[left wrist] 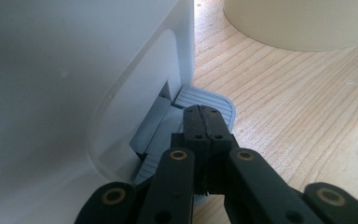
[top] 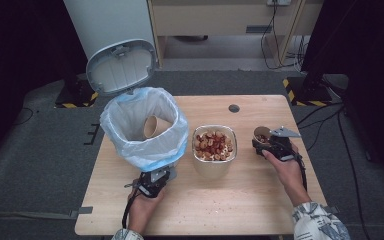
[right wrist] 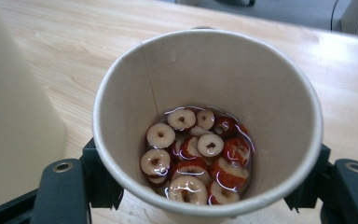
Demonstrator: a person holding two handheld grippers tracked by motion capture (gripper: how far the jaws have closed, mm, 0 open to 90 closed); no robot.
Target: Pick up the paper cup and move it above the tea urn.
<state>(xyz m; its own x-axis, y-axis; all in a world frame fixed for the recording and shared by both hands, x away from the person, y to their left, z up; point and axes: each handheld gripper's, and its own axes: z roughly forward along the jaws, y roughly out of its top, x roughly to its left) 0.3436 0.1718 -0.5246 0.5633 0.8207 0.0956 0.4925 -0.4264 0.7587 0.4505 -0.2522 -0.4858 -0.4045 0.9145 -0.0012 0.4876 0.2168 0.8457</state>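
Right tongs (right wrist: 205,196) grip the cup (right wrist: 208,116) of wet fruit slices (right wrist: 198,151) — keep it level; left tongs (left wrist: 204,122), clenched, press the bin pedal (left wrist: 205,100).

You are holding a paper cup (right wrist: 205,116) in your right gripper (top: 275,145), with the jaws pressing on its two sides. The brown cup is standing up straight at the right side of the bench (top: 240,200). Red and white fruit slices (right wrist: 196,154) with holes in them are sitting in water at its bottom. Your left gripper (left wrist: 204,119) is pressing with closed jaws on the grey pedal (left wrist: 205,100) of the white bin (top: 145,127), and the bin's lid (top: 121,66) is standing open.
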